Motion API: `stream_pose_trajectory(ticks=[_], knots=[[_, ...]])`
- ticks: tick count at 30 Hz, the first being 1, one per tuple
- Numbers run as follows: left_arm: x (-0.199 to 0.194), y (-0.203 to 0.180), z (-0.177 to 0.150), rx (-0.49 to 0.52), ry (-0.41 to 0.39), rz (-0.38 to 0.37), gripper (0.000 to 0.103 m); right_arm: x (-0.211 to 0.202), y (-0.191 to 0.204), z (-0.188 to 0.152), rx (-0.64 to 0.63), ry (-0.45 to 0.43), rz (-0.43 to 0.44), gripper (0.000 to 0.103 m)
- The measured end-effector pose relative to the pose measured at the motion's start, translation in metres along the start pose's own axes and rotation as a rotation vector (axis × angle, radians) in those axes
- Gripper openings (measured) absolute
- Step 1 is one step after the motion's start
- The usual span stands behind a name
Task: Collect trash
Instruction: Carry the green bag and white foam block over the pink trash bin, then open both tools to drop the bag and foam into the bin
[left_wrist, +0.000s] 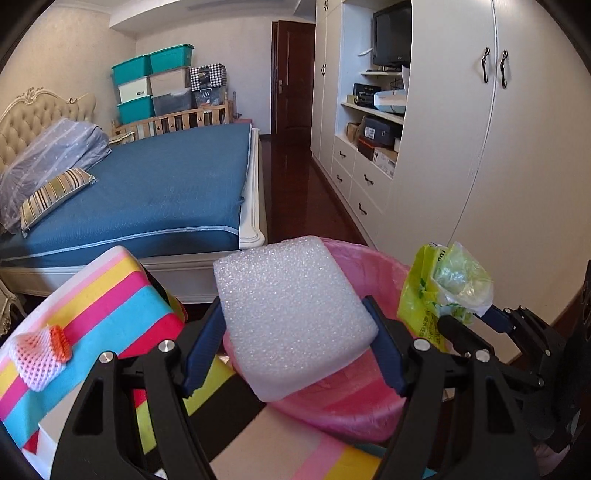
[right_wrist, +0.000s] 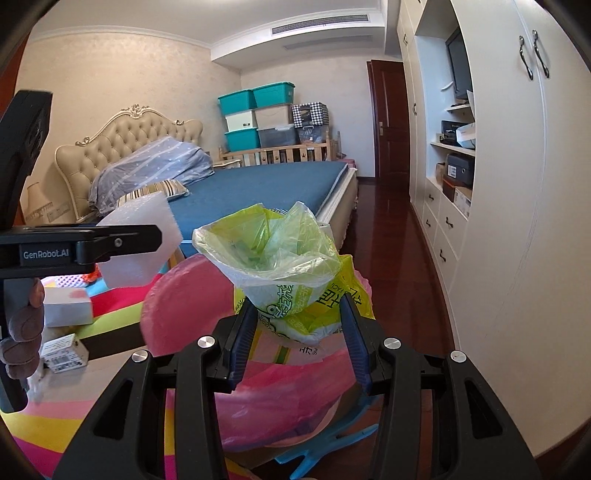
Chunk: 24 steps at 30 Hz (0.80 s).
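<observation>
My left gripper (left_wrist: 293, 302) is shut on a white foam block (left_wrist: 291, 325), which it holds over the near rim of a bin lined with a pink bag (left_wrist: 369, 266). To its right, my right gripper (left_wrist: 471, 317) is shut on a crumpled green-and-yellow plastic wrapper (left_wrist: 443, 288). In the right wrist view the right gripper (right_wrist: 298, 301) pinches the wrapper (right_wrist: 273, 254) above the pink-lined bin (right_wrist: 184, 295). The left gripper (right_wrist: 155, 236) shows side-on at the left with the foam block (right_wrist: 147, 218).
A pink-and-orange foam net (left_wrist: 40, 354) lies on a striped, brightly coloured surface (left_wrist: 110, 295) at the left. Small boxes (right_wrist: 62, 354) lie there too, near a hand (right_wrist: 22, 332). A blue bed (left_wrist: 166, 184) stands beyond, a white wardrobe (left_wrist: 480, 147) to the right.
</observation>
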<state>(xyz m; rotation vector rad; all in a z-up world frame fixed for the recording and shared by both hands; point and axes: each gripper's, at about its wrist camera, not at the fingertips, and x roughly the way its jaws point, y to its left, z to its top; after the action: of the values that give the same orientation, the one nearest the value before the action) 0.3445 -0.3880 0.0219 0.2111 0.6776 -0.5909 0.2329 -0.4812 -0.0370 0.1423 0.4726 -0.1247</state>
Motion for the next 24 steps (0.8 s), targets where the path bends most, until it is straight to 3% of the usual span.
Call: stream_pose_trajectory(ticks=[2,5,8,10,13,21,24], knots=[[0.010,-0.002,0.006,-0.005,0.016,-0.021,0.072,0.009,-0.001,0.000,-0.001,0.011,0.007,0.048],[0.019,0.002,0.009,-0.038,0.031,-0.089,0.075,0.019,-0.002,-0.002,-0.009,0.015,-0.001,0.060],[0.017,0.010,0.008,-0.073,0.023,-0.092,0.087,0.018,-0.010,-0.005,0.023,0.014,0.006,0.075],[0.007,0.017,0.001,-0.084,-0.005,-0.115,0.093,0.010,-0.015,-0.006,0.036,0.003,-0.002,0.076],[-0.008,0.022,-0.007,-0.085,-0.023,-0.095,0.095,-0.010,-0.017,-0.010,0.042,-0.017,-0.008,0.078],[-0.072,0.033,-0.048,-0.038,-0.121,0.060,0.095,-0.066,-0.006,-0.024,0.042,-0.063,0.017,0.083],[-0.094,0.033,-0.068,-0.017,-0.116,0.081,0.095,-0.082,0.008,-0.034,0.053,-0.059,0.039,0.084]])
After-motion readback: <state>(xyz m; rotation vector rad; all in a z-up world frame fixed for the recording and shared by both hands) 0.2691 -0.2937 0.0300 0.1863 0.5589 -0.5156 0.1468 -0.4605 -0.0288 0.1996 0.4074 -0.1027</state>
